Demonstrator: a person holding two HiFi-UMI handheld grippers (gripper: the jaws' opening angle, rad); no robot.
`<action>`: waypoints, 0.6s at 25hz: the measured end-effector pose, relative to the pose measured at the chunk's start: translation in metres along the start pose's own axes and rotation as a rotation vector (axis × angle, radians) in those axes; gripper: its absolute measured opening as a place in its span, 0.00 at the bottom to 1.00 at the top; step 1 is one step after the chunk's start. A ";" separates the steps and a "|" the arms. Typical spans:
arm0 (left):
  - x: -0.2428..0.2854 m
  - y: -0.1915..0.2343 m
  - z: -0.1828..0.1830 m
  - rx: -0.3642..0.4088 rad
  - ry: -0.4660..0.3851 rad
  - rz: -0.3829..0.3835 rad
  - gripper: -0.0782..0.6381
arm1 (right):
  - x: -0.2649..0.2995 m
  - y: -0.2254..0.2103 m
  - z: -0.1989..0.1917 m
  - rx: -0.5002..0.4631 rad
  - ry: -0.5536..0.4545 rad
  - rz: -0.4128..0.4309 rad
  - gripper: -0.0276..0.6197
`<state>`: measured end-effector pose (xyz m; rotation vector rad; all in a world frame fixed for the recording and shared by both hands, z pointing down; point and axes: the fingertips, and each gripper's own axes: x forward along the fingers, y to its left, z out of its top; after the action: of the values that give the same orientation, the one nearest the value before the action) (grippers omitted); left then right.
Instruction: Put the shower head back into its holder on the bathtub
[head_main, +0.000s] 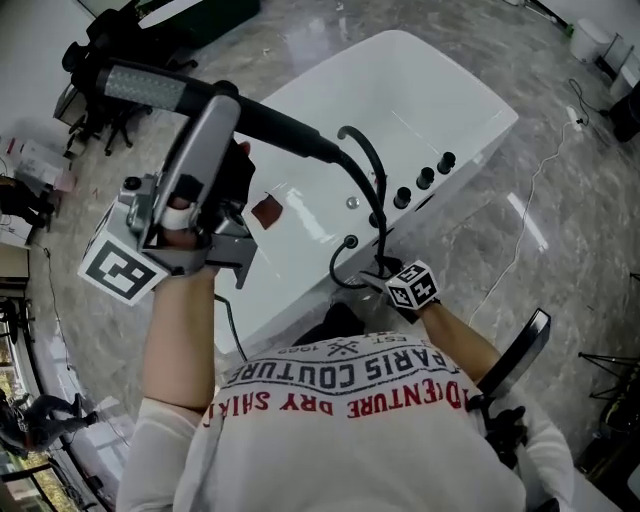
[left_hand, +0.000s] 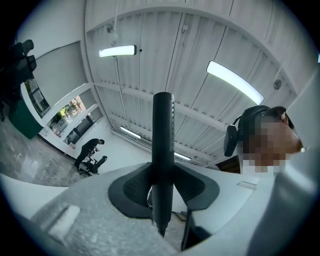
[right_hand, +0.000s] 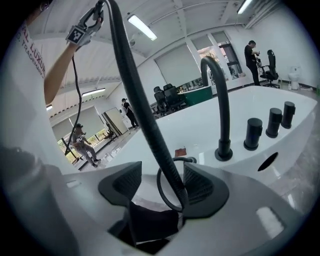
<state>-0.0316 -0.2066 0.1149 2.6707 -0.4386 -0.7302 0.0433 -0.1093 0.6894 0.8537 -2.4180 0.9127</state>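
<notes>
Counts: 1 bathtub (head_main: 400, 80), 1 curved black spout (head_main: 362, 140), 3 black knobs (head_main: 425, 178) in a row beside it on the rim, 1 shower head (head_main: 270, 122), 1 black hose (head_main: 384, 245), 2 tools. There's also 1 small red-brown item (head_main: 266, 210) lying inside the tub.

Left tool (head_main: 225, 105): clamped on the shower head's black handle. In the left gripper view (left_hand: 162, 185) the handle (left_hand: 162, 130) stands upright between the pads, both pads pressed on it. The tool is raised and points up toward the ceiling lights.

Shower head location: up in the air over the tub, well apart from the rim and not seated in any holder. Its textured grey head sticks out past the left tool. The hose hangs from the handle's other end down to the rim by the spout.

Right tool (head_main: 385, 270): low at the tub's near rim, jaws spread wide and gripping nothing. In the right gripper view (right_hand: 162, 182) the hose (right_hand: 135, 90) passes between the jaws, close against the right pad; can't tell if it touches. The hose makes a small loop just past the jaws.

The same view shows the spout (right_hand: 220, 110) and knobs (right_hand: 274, 122) further along the rim, plus a dark oval opening (right_hand: 268, 161) in the rim below the knobs.
</notes>
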 end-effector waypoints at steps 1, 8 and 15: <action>0.001 0.001 0.004 -0.001 -0.006 -0.003 0.30 | 0.004 -0.003 -0.008 0.009 0.020 -0.004 0.43; -0.014 0.029 0.015 0.059 -0.009 0.076 0.30 | 0.015 -0.018 -0.052 0.121 0.126 -0.037 0.09; -0.045 0.075 -0.007 0.085 0.021 0.207 0.30 | -0.028 0.077 0.028 0.087 -0.041 0.394 0.09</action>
<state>-0.0804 -0.2546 0.1694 2.6553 -0.7425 -0.6343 0.0078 -0.0720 0.6200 0.4295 -2.6500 1.1569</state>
